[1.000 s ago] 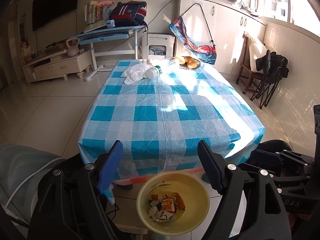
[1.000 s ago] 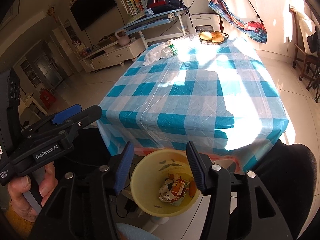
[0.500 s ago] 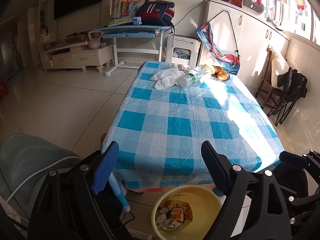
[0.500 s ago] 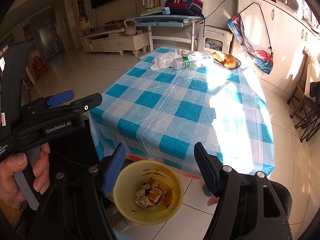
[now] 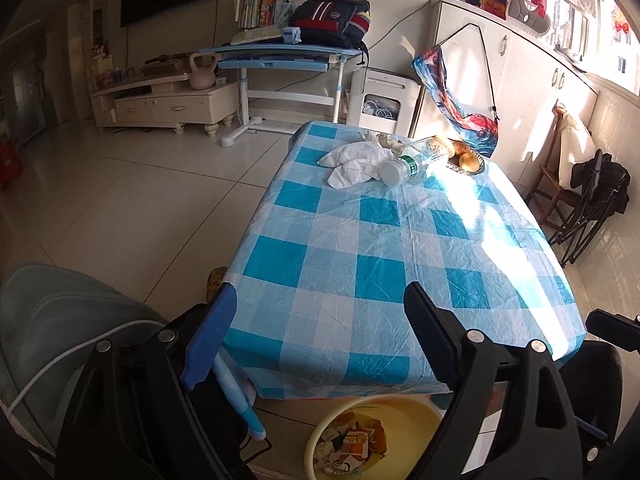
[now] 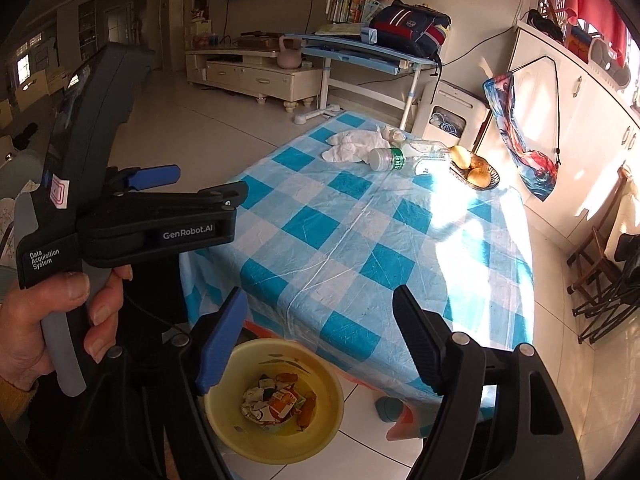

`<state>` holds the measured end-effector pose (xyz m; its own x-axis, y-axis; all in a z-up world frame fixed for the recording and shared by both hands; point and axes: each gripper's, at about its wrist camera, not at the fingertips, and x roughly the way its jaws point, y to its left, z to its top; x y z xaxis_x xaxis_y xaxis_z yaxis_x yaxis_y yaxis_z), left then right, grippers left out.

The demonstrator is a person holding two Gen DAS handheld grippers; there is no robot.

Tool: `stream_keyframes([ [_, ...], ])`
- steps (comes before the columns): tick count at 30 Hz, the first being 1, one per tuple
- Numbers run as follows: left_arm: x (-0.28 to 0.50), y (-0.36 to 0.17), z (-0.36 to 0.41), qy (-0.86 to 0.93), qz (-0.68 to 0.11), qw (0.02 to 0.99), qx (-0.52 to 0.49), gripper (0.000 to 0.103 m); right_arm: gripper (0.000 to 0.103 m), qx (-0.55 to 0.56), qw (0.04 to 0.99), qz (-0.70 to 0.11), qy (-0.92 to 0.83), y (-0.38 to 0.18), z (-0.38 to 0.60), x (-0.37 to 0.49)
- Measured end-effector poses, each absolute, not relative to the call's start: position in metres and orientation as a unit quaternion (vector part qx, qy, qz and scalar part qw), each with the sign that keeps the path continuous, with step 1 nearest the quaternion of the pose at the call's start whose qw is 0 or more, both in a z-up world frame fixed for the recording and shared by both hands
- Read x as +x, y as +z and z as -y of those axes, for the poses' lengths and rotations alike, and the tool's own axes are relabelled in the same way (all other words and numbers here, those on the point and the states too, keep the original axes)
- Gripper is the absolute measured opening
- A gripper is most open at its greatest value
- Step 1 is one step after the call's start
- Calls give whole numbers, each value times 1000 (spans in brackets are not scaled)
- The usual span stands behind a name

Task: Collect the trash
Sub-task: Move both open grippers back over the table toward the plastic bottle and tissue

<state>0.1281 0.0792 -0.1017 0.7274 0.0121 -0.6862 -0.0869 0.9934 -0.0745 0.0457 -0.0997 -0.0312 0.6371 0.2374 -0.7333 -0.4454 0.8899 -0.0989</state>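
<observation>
Below the table (image 6: pixel 400 248), trash (image 6: pixel 276 402) fills the yellow basin (image 6: pixel 320 436).

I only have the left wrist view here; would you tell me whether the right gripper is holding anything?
Observer: No, the right gripper is empty; its jaws are opening with nothing between them.
Operator: Thank you. My view cuts off the bin; is it full?
Observer: No, the bin shows whole here, and the trash covers only its bottom.
Operator: And how is the left gripper held?
Observer: A hand wraps its handle; the left gripper has its jaws apart and empty.
</observation>
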Motion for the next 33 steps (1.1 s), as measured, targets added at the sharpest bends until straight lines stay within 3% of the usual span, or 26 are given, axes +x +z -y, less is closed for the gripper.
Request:
stream_keyframes([
  [33,181,-123,-63,23,-395,918,-31,82,77,-131,891,-389,192,-45,108,87],
])
